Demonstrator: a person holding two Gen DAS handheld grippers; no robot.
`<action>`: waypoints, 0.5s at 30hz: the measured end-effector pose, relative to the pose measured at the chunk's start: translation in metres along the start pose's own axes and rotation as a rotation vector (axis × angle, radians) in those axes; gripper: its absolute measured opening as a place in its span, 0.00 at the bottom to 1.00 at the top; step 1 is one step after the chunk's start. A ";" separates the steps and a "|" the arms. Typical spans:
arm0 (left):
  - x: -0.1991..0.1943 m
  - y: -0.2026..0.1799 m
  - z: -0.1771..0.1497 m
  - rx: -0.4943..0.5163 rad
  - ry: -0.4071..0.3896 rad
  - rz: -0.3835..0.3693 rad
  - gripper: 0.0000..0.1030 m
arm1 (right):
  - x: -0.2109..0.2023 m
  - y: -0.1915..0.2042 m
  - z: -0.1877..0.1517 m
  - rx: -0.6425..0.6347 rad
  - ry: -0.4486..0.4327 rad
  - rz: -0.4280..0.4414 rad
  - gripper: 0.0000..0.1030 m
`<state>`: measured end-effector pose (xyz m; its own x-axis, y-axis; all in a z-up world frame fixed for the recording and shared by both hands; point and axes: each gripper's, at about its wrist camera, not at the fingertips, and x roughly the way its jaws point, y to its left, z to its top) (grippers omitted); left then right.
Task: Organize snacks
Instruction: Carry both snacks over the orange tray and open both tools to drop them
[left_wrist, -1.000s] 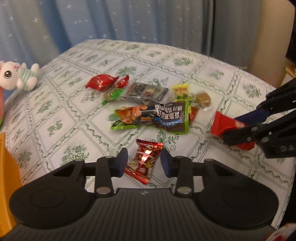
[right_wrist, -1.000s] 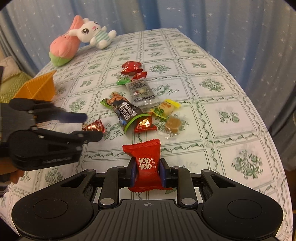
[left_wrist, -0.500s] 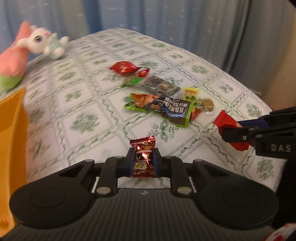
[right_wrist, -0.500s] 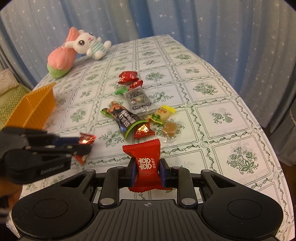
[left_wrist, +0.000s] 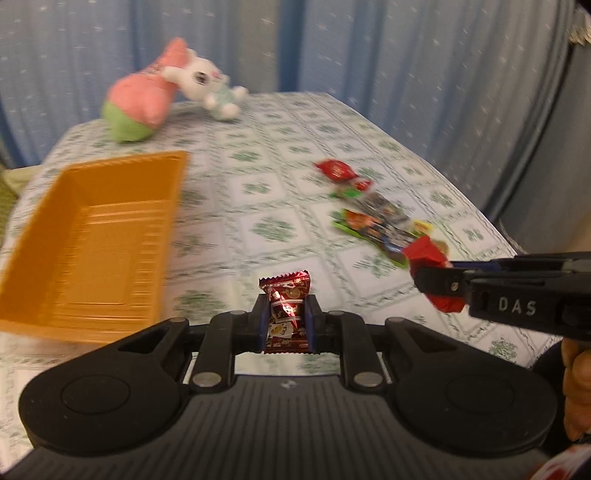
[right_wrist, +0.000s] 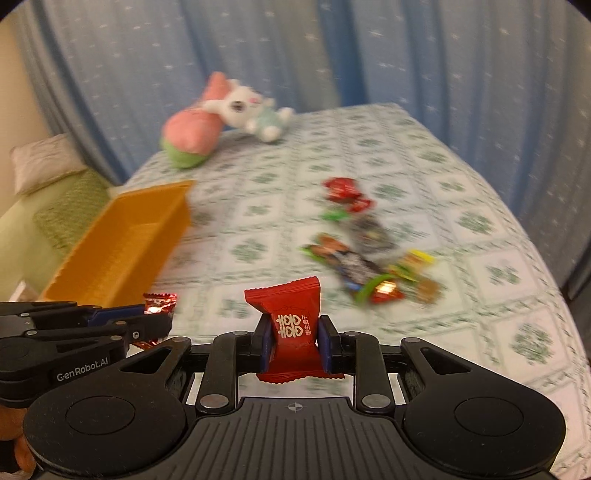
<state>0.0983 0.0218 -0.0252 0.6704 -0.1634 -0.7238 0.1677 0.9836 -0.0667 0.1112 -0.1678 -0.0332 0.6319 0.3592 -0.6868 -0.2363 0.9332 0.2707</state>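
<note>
My left gripper (left_wrist: 286, 322) is shut on a small dark-red foil candy (left_wrist: 286, 295), held above the tablecloth. My right gripper (right_wrist: 291, 339) is shut on a plain red candy packet (right_wrist: 286, 306) with white characters. Each gripper shows in the other's view: the right gripper (left_wrist: 436, 280) at the right with its red packet (left_wrist: 424, 253), the left gripper (right_wrist: 159, 321) at the lower left with the foil candy (right_wrist: 159, 301). An orange tray (left_wrist: 92, 236) lies empty to the left, also seen as the orange tray (right_wrist: 125, 236). A loose pile of snacks (left_wrist: 373, 221) remains on the table to the right.
A pink and green plush with a white bunny toy (left_wrist: 166, 96) lies at the table's far end. Blue starred curtains hang behind. The table (left_wrist: 266, 206) wears a green-patterned white cloth. A hand (left_wrist: 576, 387) grips the right tool at the edge.
My left gripper closed on the foil candy, lifted it off the table and swung left toward the orange tray. My right gripper rose with its red packet and turned the same way.
</note>
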 end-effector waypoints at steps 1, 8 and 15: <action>-0.007 0.008 0.000 -0.008 -0.007 0.014 0.17 | 0.001 0.010 0.002 -0.013 -0.001 0.015 0.25; -0.041 0.067 0.005 -0.061 -0.039 0.102 0.17 | 0.020 0.078 0.017 -0.085 0.003 0.110 0.25; -0.053 0.118 0.011 -0.105 -0.062 0.145 0.17 | 0.048 0.128 0.032 -0.132 0.017 0.158 0.25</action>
<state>0.0903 0.1456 0.0131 0.7260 -0.0201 -0.6874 -0.0084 0.9992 -0.0382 0.1350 -0.0312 -0.0099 0.5670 0.5004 -0.6543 -0.4269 0.8579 0.2861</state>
